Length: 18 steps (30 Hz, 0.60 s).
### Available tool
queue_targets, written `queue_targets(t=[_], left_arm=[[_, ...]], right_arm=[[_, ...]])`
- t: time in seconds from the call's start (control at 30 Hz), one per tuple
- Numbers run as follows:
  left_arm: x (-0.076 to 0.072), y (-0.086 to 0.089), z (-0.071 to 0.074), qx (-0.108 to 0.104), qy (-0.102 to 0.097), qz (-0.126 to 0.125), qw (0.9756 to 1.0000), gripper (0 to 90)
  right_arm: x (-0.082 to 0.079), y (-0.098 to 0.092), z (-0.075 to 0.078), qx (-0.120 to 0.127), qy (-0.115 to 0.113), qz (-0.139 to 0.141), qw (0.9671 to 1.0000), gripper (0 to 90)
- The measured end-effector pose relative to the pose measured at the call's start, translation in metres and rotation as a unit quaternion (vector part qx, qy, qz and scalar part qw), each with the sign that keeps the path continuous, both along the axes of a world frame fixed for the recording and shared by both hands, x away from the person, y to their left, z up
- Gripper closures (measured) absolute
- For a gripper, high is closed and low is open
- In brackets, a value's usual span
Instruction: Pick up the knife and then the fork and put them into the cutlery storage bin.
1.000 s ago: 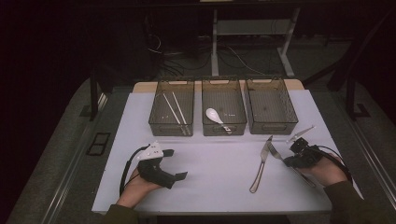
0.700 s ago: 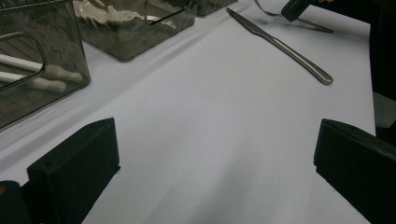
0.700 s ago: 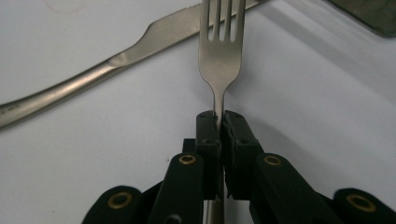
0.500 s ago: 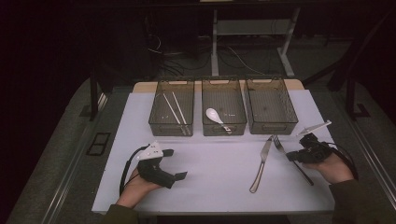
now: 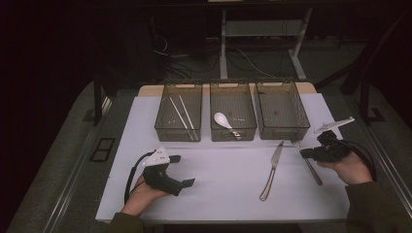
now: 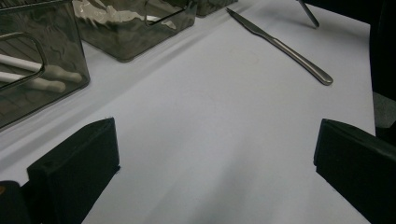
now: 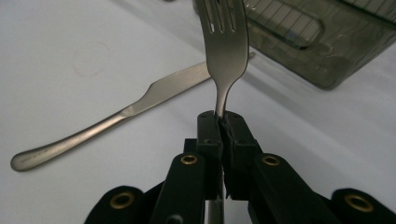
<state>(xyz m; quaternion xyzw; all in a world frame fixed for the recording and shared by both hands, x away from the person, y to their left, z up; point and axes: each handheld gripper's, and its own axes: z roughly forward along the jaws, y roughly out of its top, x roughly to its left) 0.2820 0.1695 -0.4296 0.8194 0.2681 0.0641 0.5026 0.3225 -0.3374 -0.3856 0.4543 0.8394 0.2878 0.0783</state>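
Right gripper view: right gripper [image 7: 219, 122] clamped on fork [image 7: 226, 51] neck, near knife [image 7: 116, 122]; left gripper [image 6: 210, 158] wide apart, empty.

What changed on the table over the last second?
The right gripper, shut on the fork, drew back toward the table's right edge and lifted the fork a little off the mat. The left gripper stayed open and still; the knife and the three bins kept their places.

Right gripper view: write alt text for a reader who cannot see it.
The right gripper is shut on the neck of a fork, tines pointing away. Behind it a knife lies on the white table, and a dark bin stands at upper right.
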Motion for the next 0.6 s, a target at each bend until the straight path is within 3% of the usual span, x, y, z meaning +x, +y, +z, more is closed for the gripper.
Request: queue_targets(t=[0.33, 0.6], left_arm=[[0.000, 0.000, 0.000, 0.000, 0.002, 0.001, 1.0000, 0.0], [0.001, 0.001, 0.000, 0.001, 0.000, 0.000, 1.0000, 0.0]], right_arm=[[0.008, -0.001, 0.014, 0.017, -0.003, -0.009, 0.9998, 86.3], [0.022, -0.001, 0.031, 0.040, -0.020, -0.018, 0.9989, 86.3]])
